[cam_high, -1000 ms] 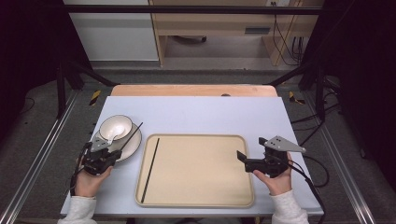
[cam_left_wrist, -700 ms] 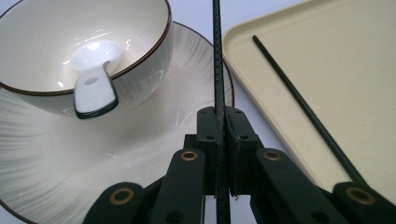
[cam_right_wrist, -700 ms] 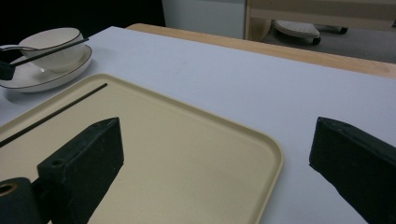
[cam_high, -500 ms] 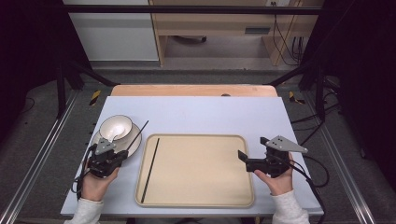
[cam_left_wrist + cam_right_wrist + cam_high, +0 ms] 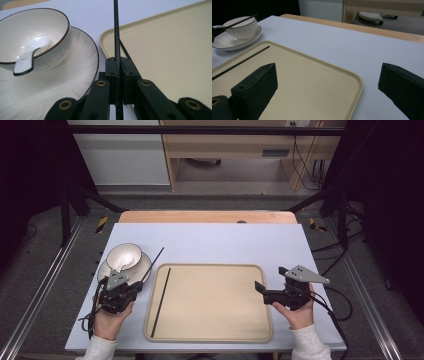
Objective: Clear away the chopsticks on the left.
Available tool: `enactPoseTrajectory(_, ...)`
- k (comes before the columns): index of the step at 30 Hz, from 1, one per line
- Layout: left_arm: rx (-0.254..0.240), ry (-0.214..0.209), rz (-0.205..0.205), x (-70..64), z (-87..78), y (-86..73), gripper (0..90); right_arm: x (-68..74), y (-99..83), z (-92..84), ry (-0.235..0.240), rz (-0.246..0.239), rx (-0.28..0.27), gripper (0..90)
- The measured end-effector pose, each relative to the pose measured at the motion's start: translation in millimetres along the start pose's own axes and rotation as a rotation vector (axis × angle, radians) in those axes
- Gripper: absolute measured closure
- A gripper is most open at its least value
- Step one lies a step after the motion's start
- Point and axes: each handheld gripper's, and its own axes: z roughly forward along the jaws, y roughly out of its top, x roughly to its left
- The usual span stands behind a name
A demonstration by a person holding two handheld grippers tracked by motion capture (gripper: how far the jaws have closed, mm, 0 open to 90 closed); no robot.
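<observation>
two black chopsticks are in play: one chopstick (image 5: 116, 30) is pinched between the closed jaws of the left gripper (image 5: 131, 289), slanting up over the plate's edge, beside the bowl (image 5: 124, 256) that sits on the plate (image 5: 141, 268) with a white spoon (image 5: 27, 58) in it. the second chopstick (image 5: 161, 301) lies flat along the left side of the beige tray (image 5: 215, 336). the right gripper (image 5: 260, 291) hovers at the tray's right edge, its jaws spread wide around nothing.

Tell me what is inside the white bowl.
A white spoon lies inside the bowl, its scoop on the bottom and its dark-edged handle resting over the near rim. Nothing else shows inside; the patch of bottom under the spoon is covered.
</observation>
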Motion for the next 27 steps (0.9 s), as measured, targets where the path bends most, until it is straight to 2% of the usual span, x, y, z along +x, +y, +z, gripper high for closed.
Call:
enactPoseTrajectory(3,-0.012,0.008,-0.008,-9.4,1.0,-0.5,84.9,0.1,0.0,0.1,0.0,-0.002,0.001,2.7)
enactPoseTrajectory(5,-0.009,0.009,-0.002,-11.2,1.1,-0.7,84.9,0.1,0.0,0.1,0.0,-0.002,0.001,2.7)
enactPoseTrajectory(6,-0.021,0.018,-0.013,-15.6,1.9,-1.5,84.9,0.3,0.0,0.1,0.0,0.001,0.0,2.7)
enactPoseTrajectory(19,-0.052,0.052,-0.038,-33.8,3.0,-7.8,84.9,0.6,1.0,-2.9,0.001,0.006,-0.008,2.8)
enactPoseTrajectory(23,-0.076,0.062,-0.076,-37.8,3.5,-6.8,84.9,1.5,1.3,-3.3,0.002,0.004,-0.008,2.8)
enactPoseTrajectory(27,-0.079,0.071,-0.102,-41.7,4.8,-5.9,84.9,1.6,1.4,-3.2,0.003,0.004,-0.01,2.8)
